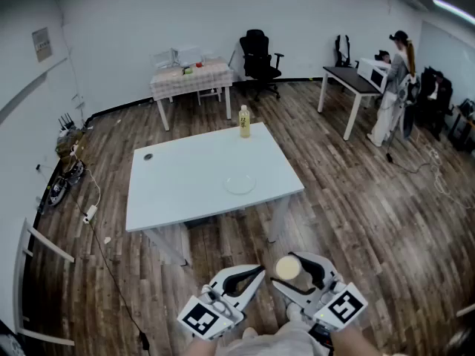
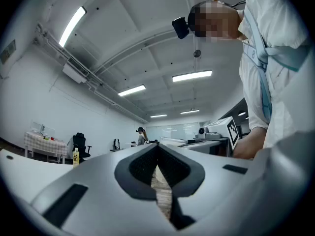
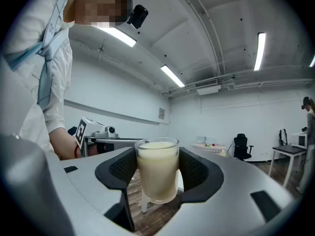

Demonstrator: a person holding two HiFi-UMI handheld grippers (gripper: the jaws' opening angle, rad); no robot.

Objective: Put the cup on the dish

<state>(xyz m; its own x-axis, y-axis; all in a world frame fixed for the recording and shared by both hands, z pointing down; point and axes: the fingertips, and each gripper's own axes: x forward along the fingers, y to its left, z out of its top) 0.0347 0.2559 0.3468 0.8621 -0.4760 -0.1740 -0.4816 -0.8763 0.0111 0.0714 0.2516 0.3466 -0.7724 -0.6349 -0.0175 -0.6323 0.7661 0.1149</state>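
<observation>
Firmly, right gripper [image 1: 295, 271] clamps a cup [image 3: 157, 173] of milky liquid.
Left gripper [image 2: 158, 151] closed; dish [image 1: 240, 184] lies on the surface [image 1: 171, 191].

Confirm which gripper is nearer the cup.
Right. The right gripper has the cup clamped between its jaws. The left gripper sits beside it, on the cup's left in the head view, jaws shut and empty, not touching the cup.

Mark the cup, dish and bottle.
cup [image 3: 157, 173], right gripper view, side wall.
dish [image 1: 240, 185], head view, bare middle.
bottle [image 1: 244, 122], head view, body.
</observation>
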